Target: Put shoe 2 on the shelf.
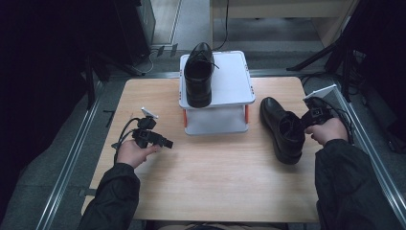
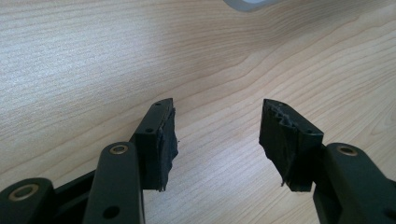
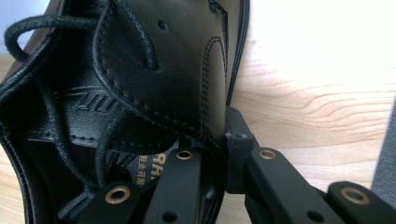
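Observation:
A black leather lace-up shoe [image 1: 280, 129] stands on the wooden table [image 1: 215, 167] at the right, toe toward the far side. My right gripper [image 1: 306, 120] is shut on the wall of its opening. In the right gripper view one jaw sits inside the shoe [image 3: 154, 70] and the other outside, right gripper [image 3: 219, 140] pinching the leather. A second black shoe [image 1: 198, 74] rests on the top shelf of a white two-tier rack [image 1: 234, 81] at the table's far middle. My left gripper [image 1: 167, 143] hovers open over bare wood at the left, and the left gripper [image 2: 217, 135] holds nothing.
The rack's lower shelf [image 1: 215, 122] is bare. A corner of the rack [image 2: 247, 3] shows at the top of the left gripper view. Metal rails [image 1: 76, 143] run along both table sides. Stand legs and cables [image 1: 335, 52] lie at the back right.

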A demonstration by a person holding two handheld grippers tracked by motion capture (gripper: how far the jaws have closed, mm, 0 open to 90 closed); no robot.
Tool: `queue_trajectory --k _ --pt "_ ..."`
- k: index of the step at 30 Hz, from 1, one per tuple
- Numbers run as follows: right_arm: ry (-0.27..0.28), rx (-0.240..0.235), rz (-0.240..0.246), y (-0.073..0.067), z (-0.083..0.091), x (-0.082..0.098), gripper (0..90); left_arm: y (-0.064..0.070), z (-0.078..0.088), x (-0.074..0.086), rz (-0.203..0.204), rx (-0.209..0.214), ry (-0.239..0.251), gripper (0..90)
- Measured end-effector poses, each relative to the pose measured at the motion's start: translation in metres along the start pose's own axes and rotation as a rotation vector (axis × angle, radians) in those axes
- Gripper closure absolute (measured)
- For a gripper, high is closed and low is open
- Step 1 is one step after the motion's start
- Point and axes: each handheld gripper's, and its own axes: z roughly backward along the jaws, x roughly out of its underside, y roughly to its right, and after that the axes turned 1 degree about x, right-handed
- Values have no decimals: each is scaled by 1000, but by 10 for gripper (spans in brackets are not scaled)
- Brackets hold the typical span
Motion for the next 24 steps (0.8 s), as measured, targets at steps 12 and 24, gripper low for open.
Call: queue_trajectory --k 12,24 --pt "93 11 -23 -25 73 -37 865 0 1 0 -2 2 2 454" --pt "178 26 1 -88 147 -88 864 1 0 -1 -2 13 2 456"
